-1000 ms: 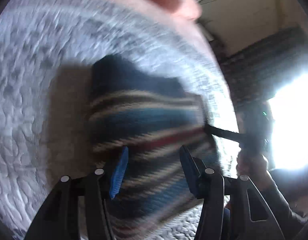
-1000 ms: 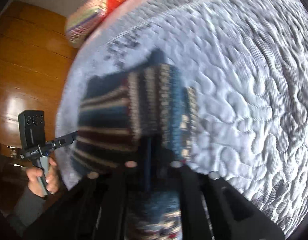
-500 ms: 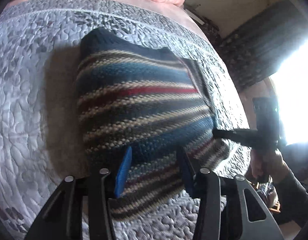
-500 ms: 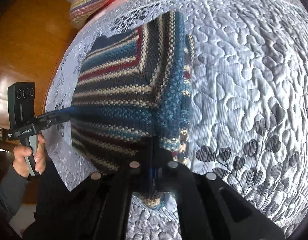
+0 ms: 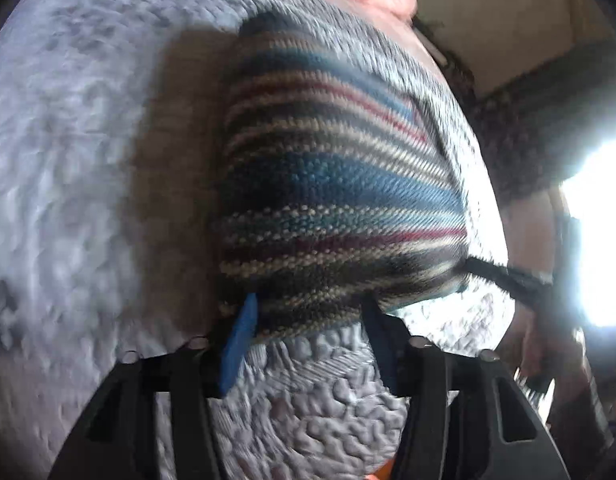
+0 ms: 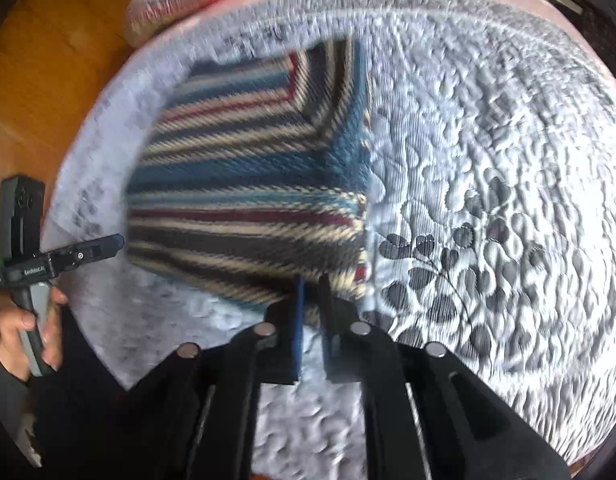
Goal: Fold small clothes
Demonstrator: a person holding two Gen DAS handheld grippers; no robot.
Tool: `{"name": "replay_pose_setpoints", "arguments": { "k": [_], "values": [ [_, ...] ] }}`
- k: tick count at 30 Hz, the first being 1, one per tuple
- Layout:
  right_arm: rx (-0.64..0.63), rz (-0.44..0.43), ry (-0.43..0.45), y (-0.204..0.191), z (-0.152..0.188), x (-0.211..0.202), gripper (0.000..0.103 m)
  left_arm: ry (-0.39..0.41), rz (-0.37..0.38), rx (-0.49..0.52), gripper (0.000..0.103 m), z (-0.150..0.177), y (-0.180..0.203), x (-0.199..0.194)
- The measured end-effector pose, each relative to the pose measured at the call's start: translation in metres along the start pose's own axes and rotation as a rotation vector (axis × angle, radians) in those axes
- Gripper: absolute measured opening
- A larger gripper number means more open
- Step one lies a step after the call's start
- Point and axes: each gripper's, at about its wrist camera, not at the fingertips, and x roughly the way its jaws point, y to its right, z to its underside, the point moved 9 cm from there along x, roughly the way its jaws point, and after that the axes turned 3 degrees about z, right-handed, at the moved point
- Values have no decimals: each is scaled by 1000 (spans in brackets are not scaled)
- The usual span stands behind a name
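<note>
The striped knit garment (image 5: 331, 200) lies folded on the grey quilted bedspread (image 5: 80, 184), and both views are smeared with blur. In the left wrist view the left claw (image 5: 308, 312) sits at the garment's near edge, its blue-padded fingers (image 5: 240, 336) spread wide, one at the near left corner of the fabric and the other further along the same hem. Nothing lies pinched between them; bare quilt shows in the gap just below the hem. At the garment's right corner a dark finger of the other tool reaches in and touches the cloth.

From the right wrist view, the right claw (image 6: 311, 300) has its fingers drawn almost together over the near right corner of the striped knit garment (image 6: 248, 184). Fabric seems to sit in the narrow slot, though whether it is actually nipped cannot be told through the blur. The garment's right side shows a flap folded across, stripes running upward against the crosswise stripes of the body. Off to the left, a hand (image 6: 24, 320) holds the left tool by its handle, its tip just beside the garment's left edge. A striped cushion (image 6: 176, 4) lies at the far end of the bed.
</note>
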Motion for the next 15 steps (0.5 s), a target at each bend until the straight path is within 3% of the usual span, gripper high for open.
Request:
{"name": "replay_pose_setpoints", "arguments": {
  "k": [1,2,3,5,6,8,12,15],
  "values": [
    [4,3,16,-3,3,-10,18,50,-41,27,76,4,5,-22],
    [9,13,36,-7,10,-23,31,121,-113,72,84,8,10,-46],
    [10,25,48,-9,17,-32,52,151,-144,101,88,12,15,-58],
    [12,70,101,-22,36,-58,78,189,-206,185,92,32,32,-88],
    [10,81,119,-28,41,-66,85,190,-257,215,92,48,39,-103],
    [9,127,144,-42,62,-81,92,201,-312,215,92,63,44,-117],
    [-26,365,230,-65,98,-121,99,251,-414,227,92,106,72,-167],
    [-37,542,334,-79,114,-168,100,276,-360,192,92,125,94,-192]
  ]
}}
